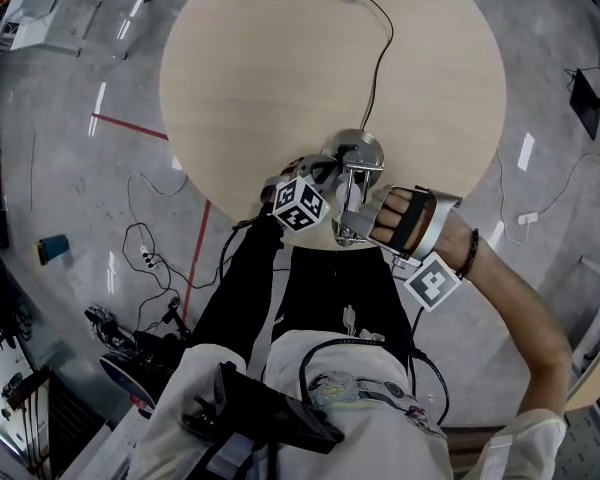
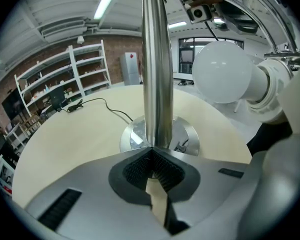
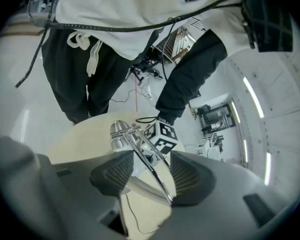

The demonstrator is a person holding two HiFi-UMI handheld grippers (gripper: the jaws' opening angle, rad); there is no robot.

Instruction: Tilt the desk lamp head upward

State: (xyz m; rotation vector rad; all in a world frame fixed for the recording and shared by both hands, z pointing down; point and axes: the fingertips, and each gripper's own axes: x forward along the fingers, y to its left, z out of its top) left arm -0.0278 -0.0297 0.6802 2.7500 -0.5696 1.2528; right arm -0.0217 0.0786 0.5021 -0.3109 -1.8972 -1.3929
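With the chrome desk lamp at the near edge of the round pale wooden table, the left gripper clamps its upright pole and the right gripper gapes wide around the head's thin rods, gripping nothing, so closing and lifting seems next.

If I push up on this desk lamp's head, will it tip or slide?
Probably top-heavy: tall thin pole over a small round base, so it may tip. Polished chrome likely slips; the left tool clamping the pole helps.
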